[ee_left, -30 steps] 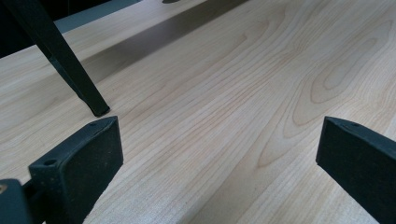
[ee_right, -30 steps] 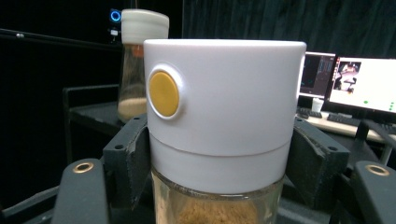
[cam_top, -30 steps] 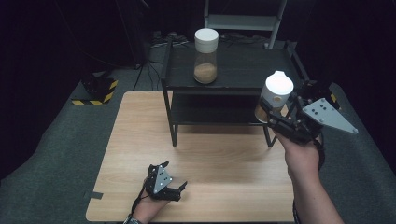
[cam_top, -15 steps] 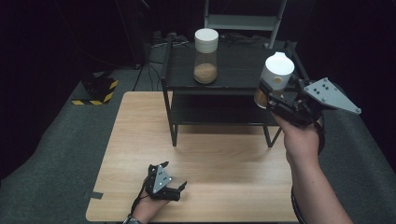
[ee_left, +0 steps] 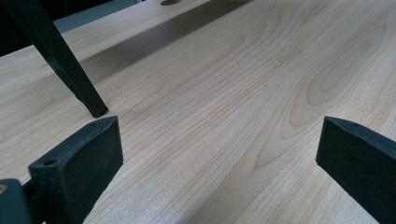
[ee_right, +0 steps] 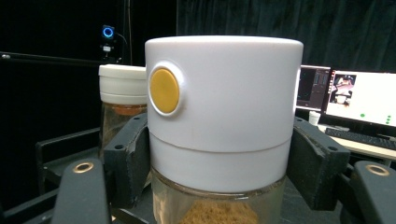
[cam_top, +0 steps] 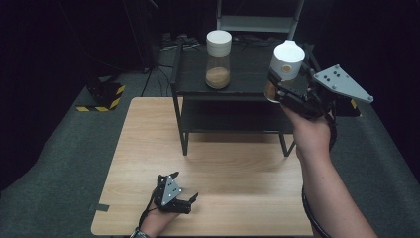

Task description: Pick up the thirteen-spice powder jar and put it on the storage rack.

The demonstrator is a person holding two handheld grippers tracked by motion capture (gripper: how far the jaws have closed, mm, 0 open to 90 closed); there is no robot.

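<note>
My right gripper is shut on a glass jar with a white lid and brown powder inside, held above the right end of the black shelf's top. Close up in the right gripper view, the jar sits between both black pads, its lid bearing a yellow button. A second, matching jar stands on the shelf top to the left; it appears behind the held one. My left gripper rests low on the wooden table near the front edge, open, with bare wood between its pads.
The two-level black shelf stands at the back of the table; one of its legs is close ahead of the left gripper. A yellow-black striped block lies on the grey floor at left. Monitors glow in the dark background.
My right gripper has carried the jar up and leftward, from beside the shelf's right edge to above its top. The left gripper has stayed put.
</note>
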